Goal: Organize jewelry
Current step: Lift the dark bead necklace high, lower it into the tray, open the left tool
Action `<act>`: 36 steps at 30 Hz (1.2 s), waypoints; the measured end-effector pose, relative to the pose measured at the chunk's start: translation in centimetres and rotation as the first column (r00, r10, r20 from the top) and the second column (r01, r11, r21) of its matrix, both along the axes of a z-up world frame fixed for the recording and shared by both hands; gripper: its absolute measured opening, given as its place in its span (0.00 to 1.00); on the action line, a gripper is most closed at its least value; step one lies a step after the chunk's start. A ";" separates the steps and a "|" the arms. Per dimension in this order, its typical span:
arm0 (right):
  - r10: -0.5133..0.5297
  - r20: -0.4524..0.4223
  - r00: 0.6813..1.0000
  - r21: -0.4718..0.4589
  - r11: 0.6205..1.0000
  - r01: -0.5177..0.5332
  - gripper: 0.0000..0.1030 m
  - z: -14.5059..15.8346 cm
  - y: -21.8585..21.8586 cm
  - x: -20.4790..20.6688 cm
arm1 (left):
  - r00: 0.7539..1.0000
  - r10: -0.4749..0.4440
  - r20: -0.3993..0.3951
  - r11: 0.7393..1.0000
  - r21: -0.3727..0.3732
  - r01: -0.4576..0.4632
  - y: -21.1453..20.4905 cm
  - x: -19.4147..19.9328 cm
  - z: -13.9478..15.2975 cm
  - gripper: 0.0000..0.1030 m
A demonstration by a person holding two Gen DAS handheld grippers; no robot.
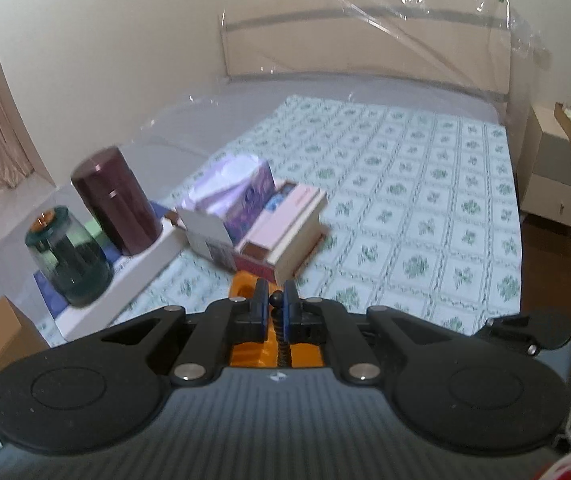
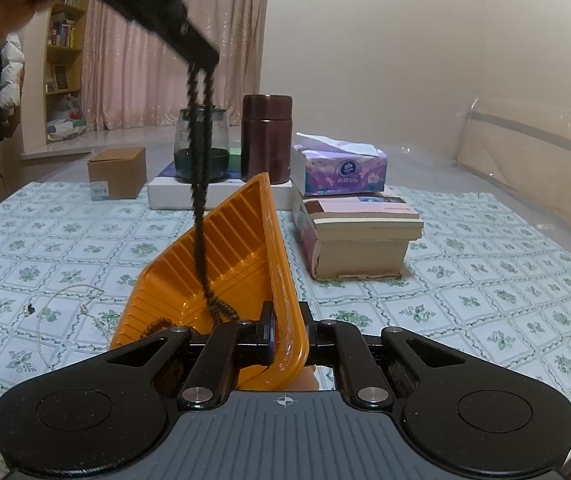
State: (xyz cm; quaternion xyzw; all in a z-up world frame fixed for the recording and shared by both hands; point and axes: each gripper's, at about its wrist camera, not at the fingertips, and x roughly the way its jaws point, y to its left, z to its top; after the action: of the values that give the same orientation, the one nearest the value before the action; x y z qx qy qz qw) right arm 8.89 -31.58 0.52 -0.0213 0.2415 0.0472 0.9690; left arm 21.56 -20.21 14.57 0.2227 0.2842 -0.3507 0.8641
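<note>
My right gripper (image 2: 287, 322) is shut on the rim of an orange ribbed tray (image 2: 221, 248) and holds it tilted above the patterned bed cover. My left gripper (image 1: 275, 300) is shut on a string of dark beads (image 1: 281, 338), with the tray (image 1: 243, 286) just below it. In the right wrist view the left gripper (image 2: 203, 60) hangs at the upper left. The dark beads (image 2: 199, 184) trail down from it, and their lower end lies coiled in the tray. A brown bead bracelet (image 2: 157, 326) rests in the tray's near corner. A pearl necklace (image 2: 65, 292) lies on the cover to the left.
Behind the tray stand a stack of books (image 2: 357, 232), a tissue box (image 2: 341, 170), a maroon canister (image 2: 266, 138), a glass jar (image 2: 201, 148) on a flat white box (image 2: 173, 196), and a cardboard box (image 2: 116, 172). A small earring (image 2: 27, 310) lies near the pearls.
</note>
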 end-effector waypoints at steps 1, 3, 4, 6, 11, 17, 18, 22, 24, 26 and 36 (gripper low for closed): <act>0.001 0.000 1.000 0.000 1.000 -0.001 0.09 0.0 -0.1 0.0 | 1.000 0.003 -0.009 1.000 0.003 -0.003 0.0 0.2 -0.4 0.06; 0.001 -0.001 1.000 0.000 1.000 -0.001 0.09 0.0 -0.1 0.0 | 1.000 0.004 -0.027 1.000 0.015 -0.004 -0.1 0.4 -1.3 0.06; 0.001 -0.001 1.000 0.001 1.000 -0.001 0.09 0.0 -0.1 0.0 | 0.999 0.004 -0.035 1.000 0.021 -0.003 -0.2 0.6 -1.7 0.06; 0.000 -0.001 1.000 0.001 1.000 0.000 0.09 -0.1 -0.1 0.0 | 0.999 0.007 -0.045 1.000 0.027 -0.005 -0.4 0.7 -2.3 0.06; -0.001 -0.004 1.000 -0.001 1.000 0.001 0.09 -0.1 -0.1 0.0 | 0.997 -0.002 -0.075 0.999 0.034 0.005 -0.7 1.1 -3.5 0.06; -0.003 -0.005 1.000 -0.001 1.000 0.003 0.09 -0.1 0.0 0.0 | 0.996 -0.009 -0.089 1.000 0.029 0.011 -0.7 1.4 -4.0 0.08; -0.003 -0.005 1.000 -0.001 1.000 0.003 0.09 -0.1 0.0 0.0 | 0.996 -0.020 -0.090 0.999 0.026 0.023 -0.7 1.4 -4.0 0.10; -0.003 -0.006 1.000 0.000 1.000 0.003 0.09 -0.1 0.0 0.0 | 0.997 -0.049 -0.067 0.998 0.028 0.051 -0.1 1.2 -3.8 0.16; -0.003 -0.006 1.000 0.000 1.000 0.003 0.09 -0.1 0.0 0.0 | 0.997 -0.054 -0.056 0.998 0.021 0.055 0.5 1.1 -3.6 0.17; -0.003 -0.005 1.000 0.002 1.000 0.003 0.09 -0.1 0.0 0.0 | 0.998 -0.060 -0.035 0.998 0.005 0.060 1.7 0.9 -3.2 0.20; -0.021 -0.021 1.000 0.030 0.999 0.022 0.09 -0.6 -0.9 0.1 | 0.993 0.112 0.023 0.991 -0.082 -0.110 12.3 -1.3 -3.8 0.37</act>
State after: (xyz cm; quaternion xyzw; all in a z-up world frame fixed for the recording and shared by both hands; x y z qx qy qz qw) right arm 8.97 -32.48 -0.04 -0.0037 0.2508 0.0407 0.9672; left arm 20.31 -7.89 10.76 0.1763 0.2699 -0.3102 0.8944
